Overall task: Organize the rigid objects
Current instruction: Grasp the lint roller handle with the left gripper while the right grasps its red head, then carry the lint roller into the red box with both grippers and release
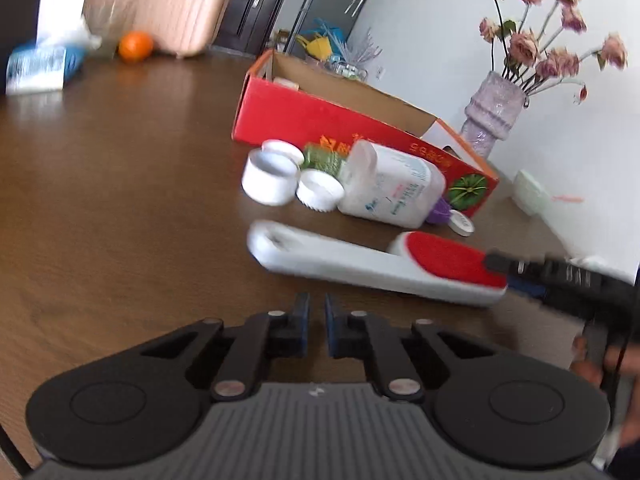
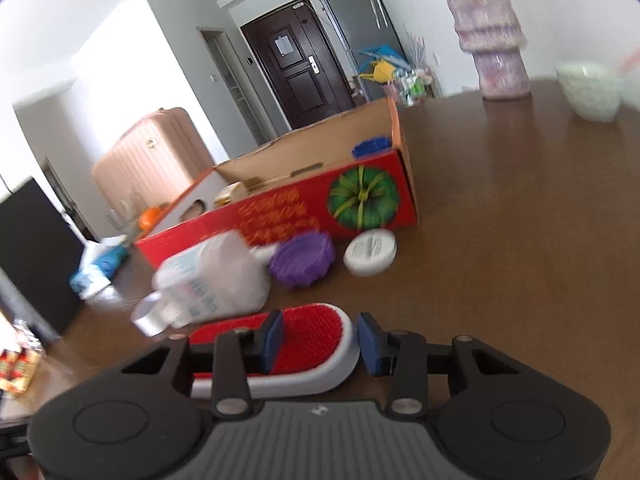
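Observation:
A white lint brush [image 1: 360,264] with a red pad lies flat on the brown table [image 1: 120,200], just beyond my left gripper [image 1: 317,308], whose fingers are shut with nothing between them. My right gripper [image 2: 318,332] is at the brush's red head [image 2: 316,328]. Its left finger [image 2: 272,336] lies over the red pad and its right finger [image 2: 370,344] stands just off the white edge, so it is open around the head. Behind the brush lie a white bottle [image 1: 396,188] on its side, two white caps [image 1: 272,176], a purple lid [image 2: 302,258] and a round white lid [image 2: 370,252].
A red open cardboard box [image 1: 320,120] stands behind the loose items with things inside. A vase of dried flowers [image 1: 494,112] and a pale bowl [image 2: 588,90] are at the far right. An orange [image 1: 136,45] and a tissue pack [image 1: 40,64] sit at the far left.

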